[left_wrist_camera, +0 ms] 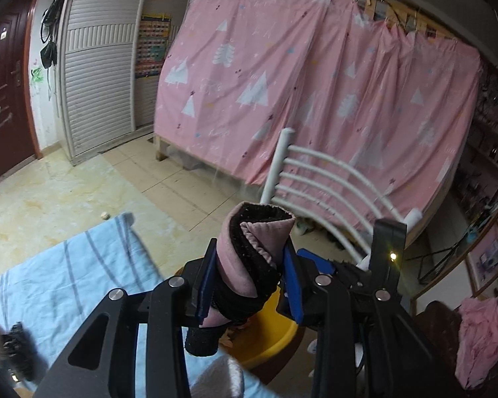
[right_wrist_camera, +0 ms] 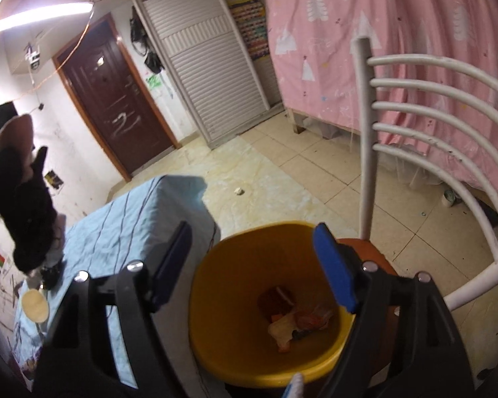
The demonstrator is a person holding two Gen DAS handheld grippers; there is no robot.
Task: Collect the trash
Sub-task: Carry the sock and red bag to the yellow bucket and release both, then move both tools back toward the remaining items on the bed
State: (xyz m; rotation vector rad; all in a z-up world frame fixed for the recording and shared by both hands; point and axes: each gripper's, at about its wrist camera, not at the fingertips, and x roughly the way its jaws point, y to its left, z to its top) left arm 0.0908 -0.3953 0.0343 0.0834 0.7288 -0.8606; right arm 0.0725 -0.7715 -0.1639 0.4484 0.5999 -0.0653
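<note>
Left tongs (left_wrist_camera: 249, 275), nearest the lens, clenched on a rolled black and pink cloth (left_wrist_camera: 249, 252), its folded end poking up above the blue pads. Directly below them, the rim of a yellow bin (left_wrist_camera: 275, 338). Right tongs (right_wrist_camera: 252, 265) released, nothing between the pads, poised over the same bin (right_wrist_camera: 215, 298), which stands on a white chair (right_wrist_camera: 448, 126); scraps of trash (right_wrist_camera: 298, 321) lie at its bottom. A desk under a blue striped sheet (right_wrist_camera: 132, 225) stands just beside the bin. One small white scrap (right_wrist_camera: 239, 191) lies on the floor beyond.
</note>
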